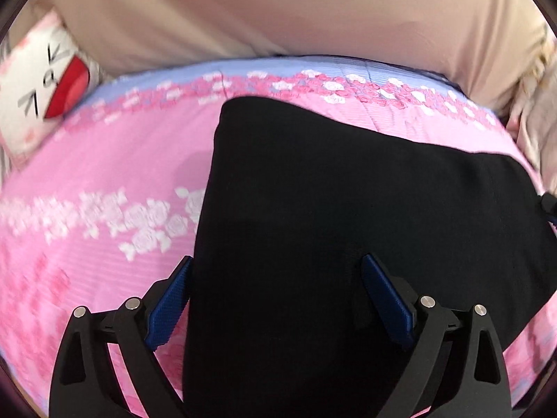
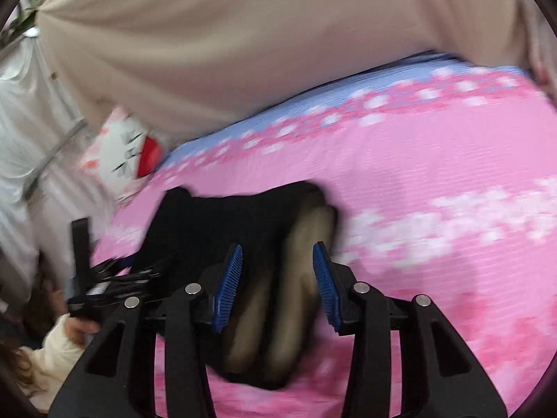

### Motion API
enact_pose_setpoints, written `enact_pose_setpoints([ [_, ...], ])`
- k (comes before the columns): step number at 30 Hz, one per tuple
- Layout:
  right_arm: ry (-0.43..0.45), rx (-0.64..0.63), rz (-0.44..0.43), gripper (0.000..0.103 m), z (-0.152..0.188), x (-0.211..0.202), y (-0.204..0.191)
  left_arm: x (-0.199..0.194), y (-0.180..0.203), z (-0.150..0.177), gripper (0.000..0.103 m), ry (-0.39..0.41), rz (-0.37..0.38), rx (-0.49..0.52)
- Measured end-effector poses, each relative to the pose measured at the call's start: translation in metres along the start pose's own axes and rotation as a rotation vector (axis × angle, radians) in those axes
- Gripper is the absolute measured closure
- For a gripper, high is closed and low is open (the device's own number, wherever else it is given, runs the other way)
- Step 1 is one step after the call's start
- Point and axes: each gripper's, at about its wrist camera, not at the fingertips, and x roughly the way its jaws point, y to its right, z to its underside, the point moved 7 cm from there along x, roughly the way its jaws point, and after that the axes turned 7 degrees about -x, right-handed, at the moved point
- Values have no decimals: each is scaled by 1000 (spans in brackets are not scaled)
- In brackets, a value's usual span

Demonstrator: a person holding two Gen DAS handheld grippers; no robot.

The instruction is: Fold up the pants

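Black pants [image 1: 348, 209] lie folded on a pink flowered bedsheet [image 1: 104, 174]. In the left wrist view my left gripper [image 1: 276, 266] is open, its blue pads on either side of the near part of the pants, holding nothing. In the right wrist view my right gripper [image 2: 277, 254] is open above the pants' open end [image 2: 243, 216], where a tan lining [image 2: 299, 296] shows. This view is motion-blurred. The left gripper [image 2: 104, 285] and the hand holding it show at the left edge.
A white cat-face cushion [image 1: 41, 83] with a red bow lies at the bed's far left corner; it also shows in the right wrist view [image 2: 128, 153]. A beige curtain [image 1: 278, 10] hangs behind the bed. The sheet has a blue border [image 1: 243, 69] at its far edge.
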Motion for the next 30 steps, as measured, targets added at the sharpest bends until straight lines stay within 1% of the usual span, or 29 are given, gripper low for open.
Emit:
enact_pose_setpoints([
  [2, -17, -49, 64, 66, 0, 3, 7, 1, 0, 1, 10, -7, 9, -18],
  [4, -62, -172, 140, 66, 2, 15, 1, -1, 0, 2, 5, 0, -11, -13],
  [6, -69, -246, 167, 66, 0, 19, -4, -4, 3, 2, 5, 8, -33, 5],
  [7, -70, -264, 166, 66, -1, 20, -8, -5, 4, 2, 5, 8, -38, 11],
  [9, -80, -294, 67, 66, 1, 21, -30, -7, 5, 2, 5, 7, -50, 21],
  [10, -101, -314, 11, 66, 4, 25, -44, -6, 7, 1, 5, 5, -54, 23],
  [12, -135, -324, -47, 66, 7, 33, -55, -6, 9, 0, 5, 0, -61, 23],
  [14, -181, -315, -88, 66, 12, 44, -58, -5, 10, -2, 5, -1, -68, 28],
  [15, -198, -313, -95, 66, 14, 50, -57, -5, 10, -2, 5, 2, -74, 32],
  [19, -228, -262, -197, 66, 13, 58, -49, -5, 10, -3, 5, 9, -87, 36],
  [20, -225, -246, -205, 69, 13, 56, -45, -5, 10, -3, 5, 8, -86, 35],
  [22, -215, -219, -216, 69, 11, 52, -38, -5, 10, -4, 5, 3, -83, 36],
  [24, -220, -221, -207, 69, 13, 53, -38, -6, 10, -4, 5, 6, -85, 42],
  [27, -206, -234, -187, 69, 11, 48, -39, -7, 11, -4, 5, 5, -85, 45],
  [28, -212, -225, -198, 68, 12, 49, -40, -7, 11, -5, 5, 7, -84, 47],
  [29, -232, -207, -233, 66, 16, 54, -42, -7, 11, -5, 5, 9, -87, 51],
  [30, -243, -200, -258, 66, 19, 57, -45, -6, 12, -4, 5, 11, -89, 57],
])
